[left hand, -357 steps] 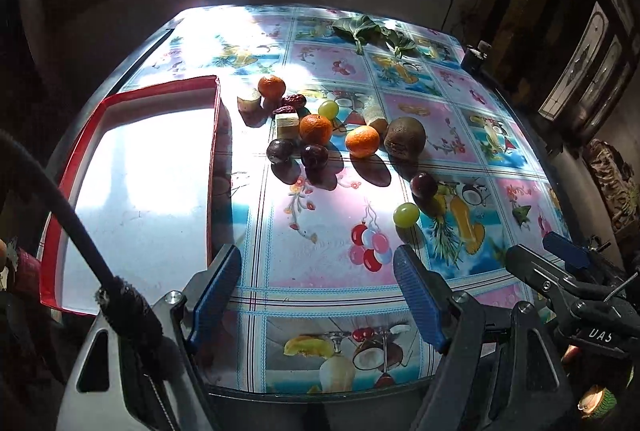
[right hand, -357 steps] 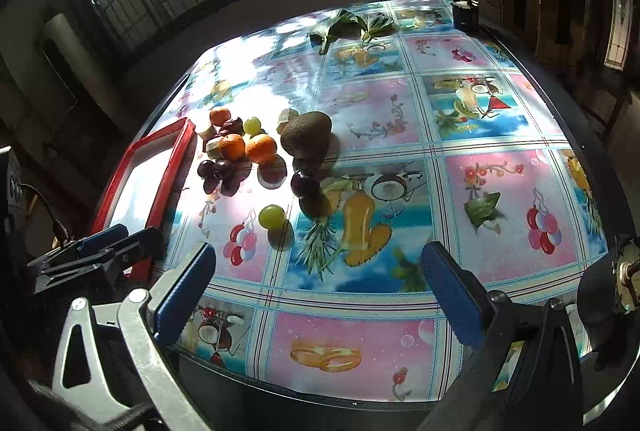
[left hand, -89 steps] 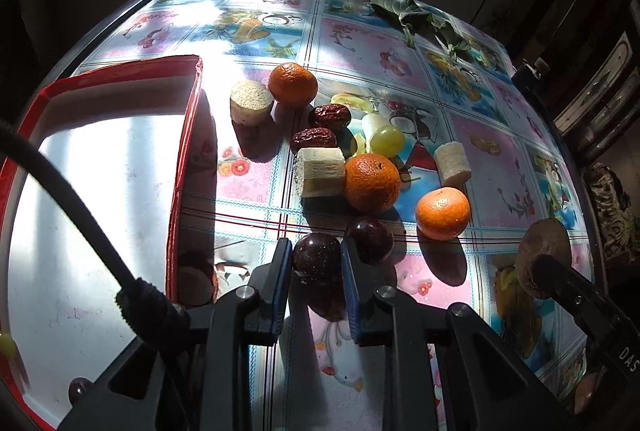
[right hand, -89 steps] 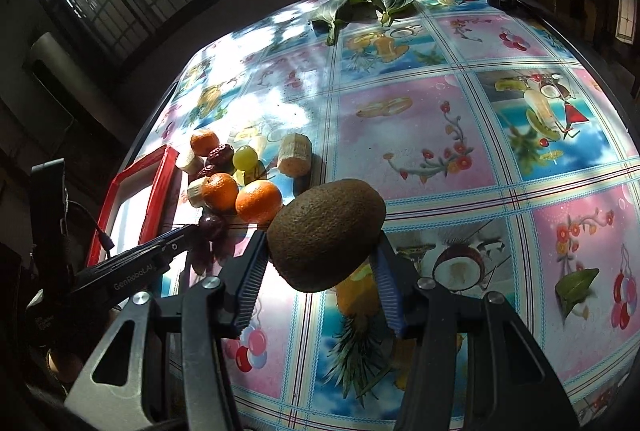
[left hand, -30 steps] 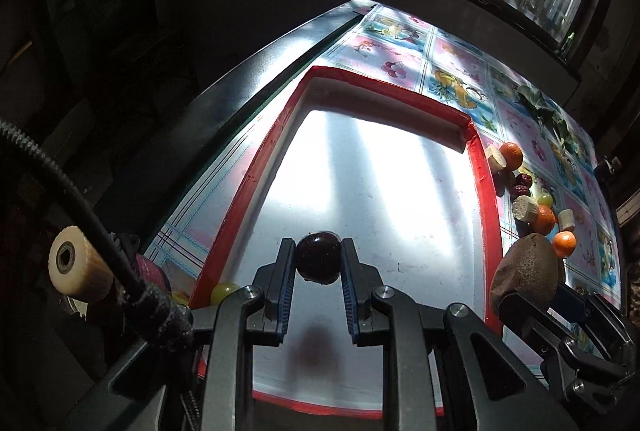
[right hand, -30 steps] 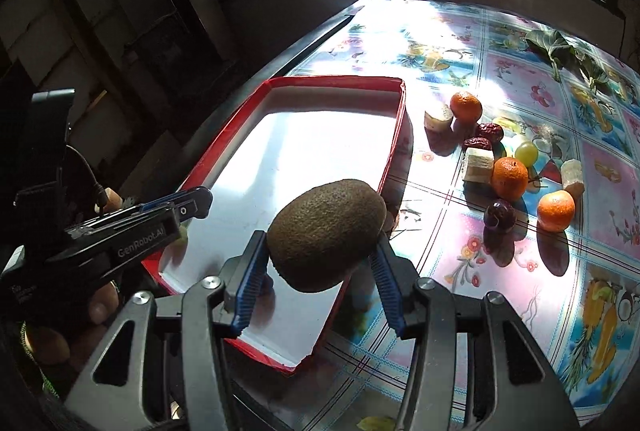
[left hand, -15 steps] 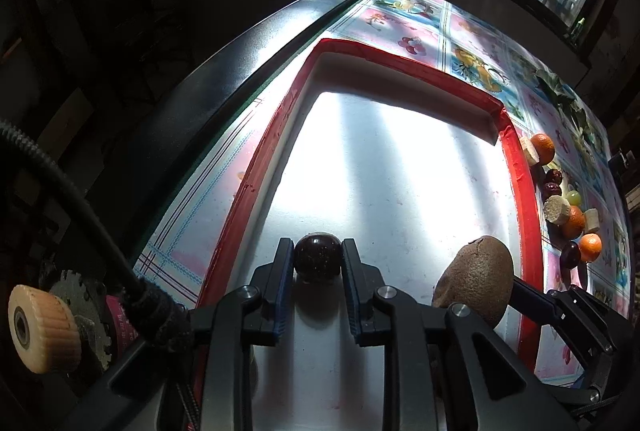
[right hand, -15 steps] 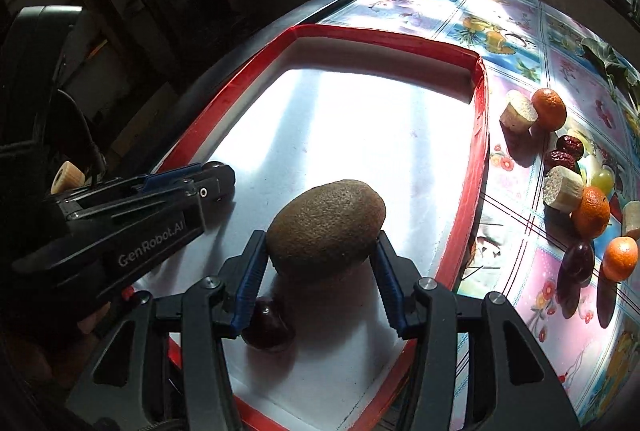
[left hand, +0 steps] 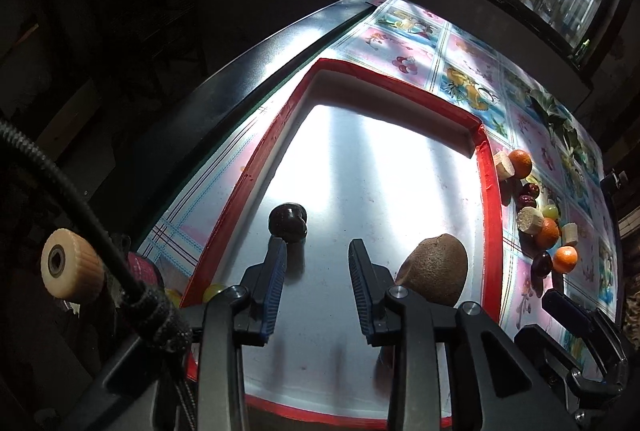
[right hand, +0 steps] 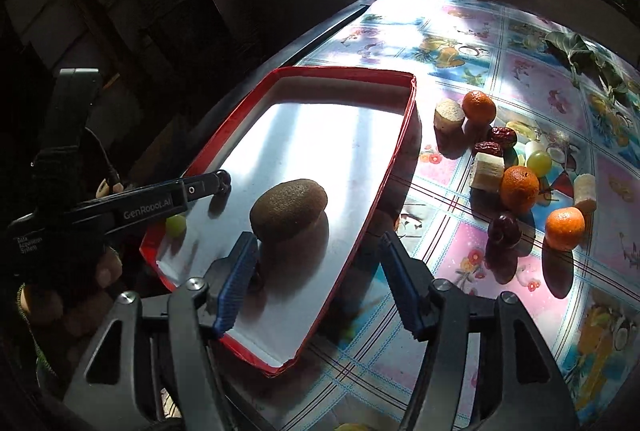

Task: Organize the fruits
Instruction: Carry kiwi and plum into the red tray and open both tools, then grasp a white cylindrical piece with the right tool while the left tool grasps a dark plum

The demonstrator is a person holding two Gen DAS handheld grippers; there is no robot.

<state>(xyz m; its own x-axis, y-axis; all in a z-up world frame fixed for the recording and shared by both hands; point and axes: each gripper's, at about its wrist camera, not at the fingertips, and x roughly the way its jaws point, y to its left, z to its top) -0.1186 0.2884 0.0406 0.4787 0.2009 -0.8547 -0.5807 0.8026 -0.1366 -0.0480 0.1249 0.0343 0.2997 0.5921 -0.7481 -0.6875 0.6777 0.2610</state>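
Observation:
A red-rimmed tray with a white floor lies on the table's left side; it also shows in the right wrist view. A dark plum rests on the tray floor just beyond my left gripper, which is open and empty. A brown kiwi lies in the tray to its right; it also shows in the right wrist view. My right gripper is open, with the kiwi just past its left finger.
Several fruits lie on the patterned tablecloth right of the tray: oranges, banana pieces, red dates, a green grape and a dark plum. A green grape sits at the tray's left rim. Leaves lie far back.
Both grippers have opened. The left one let go of the dark plum and the right one let go of the kiwi; both fruits now rest on the tray floor.

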